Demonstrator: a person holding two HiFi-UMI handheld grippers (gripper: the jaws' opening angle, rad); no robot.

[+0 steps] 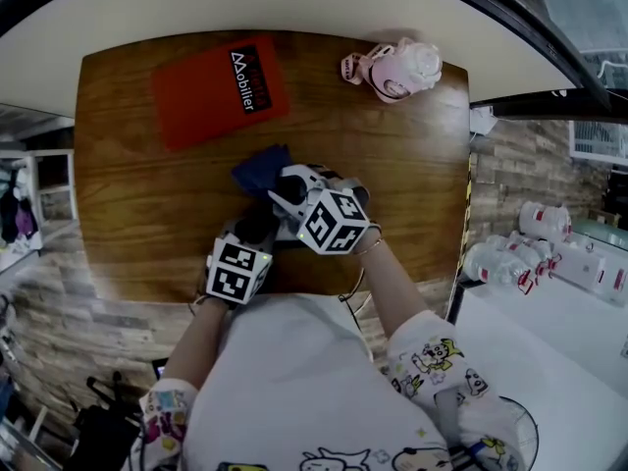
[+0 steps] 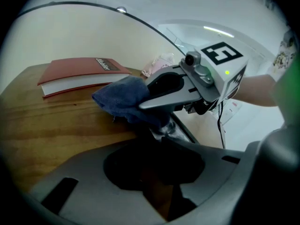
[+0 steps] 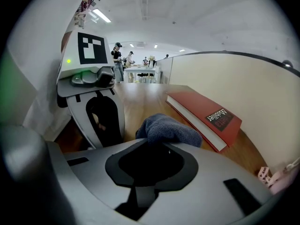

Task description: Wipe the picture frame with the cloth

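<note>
Nearest the head camera is the person's white cartoon-printed top [image 1: 314, 391]. Just beyond it, both hands hold grippers over the near middle of the round-cornered brown wooden bench [image 1: 147, 214].

**Left gripper [image 1: 261, 226]**
- Points forward and down, to the left of the other gripper.
- Its dark tongs stand partly apart, closed on the lower part of the picture frame [image 2: 165, 128].

**Picture frame**
- Position: rises from the left tongs, above the near half of the bench, between the two grippers.
- Appearance: seen almost edge-on in the left gripper view. Only a narrow glossy strip with a thin dark border shows, and the glossy part reflects light.
- Its picture side, colour and full outline cannot be made out.
- In the head view the grippers cover it.

**Right gripper [image 2: 145, 96]**
- Crosses in from the right, with its marker cube uppermost.
- Its grey tongs pinch the dark blue soft-pile cloth [image 2: 119, 100].
- The cloth bunches out past the fingertips in a rounded wad, and its underside rests on the upper end of the frame's glossy strip.

**Other items on the bench**
- Red hardcover book [image 1: 221, 88] with white lettering on a dark label: lies flat at the far left, well apart from the cloth.
- Pale pink soft toy [image 1: 397, 67]: lies at the far right corner.
</note>
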